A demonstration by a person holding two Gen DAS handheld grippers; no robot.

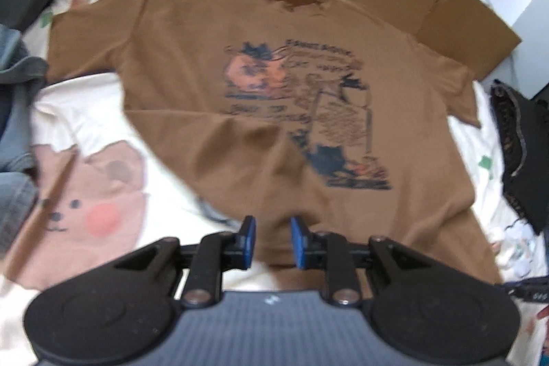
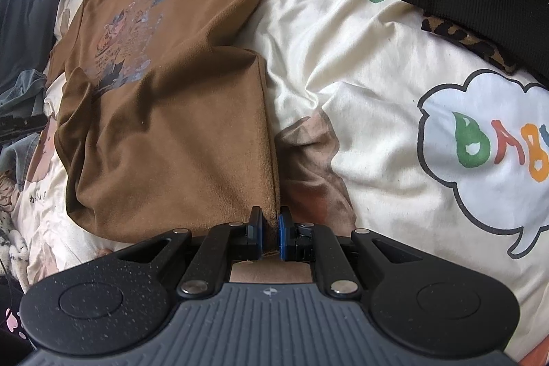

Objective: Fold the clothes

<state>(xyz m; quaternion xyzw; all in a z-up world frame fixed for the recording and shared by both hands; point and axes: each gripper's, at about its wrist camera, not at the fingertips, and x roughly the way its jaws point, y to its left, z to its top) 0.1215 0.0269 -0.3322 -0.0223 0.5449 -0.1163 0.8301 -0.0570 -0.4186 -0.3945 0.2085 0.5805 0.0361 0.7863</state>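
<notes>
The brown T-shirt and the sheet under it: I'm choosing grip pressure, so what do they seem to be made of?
The brown T-shirt looks like a soft matte knit, probably cotton jersey: slightly fuzzy at the hem, with gentle folds and a flat printed graphic. The cream printed sheet looks thinner and smoother, with a faint sheen on its fine creases, perhaps a cotton or polyester weave.

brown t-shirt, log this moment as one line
brown t-shirt: flat, print up, on bedsheet | left gripper: open, empty, above hem | right gripper: shut on hem corner
</notes>
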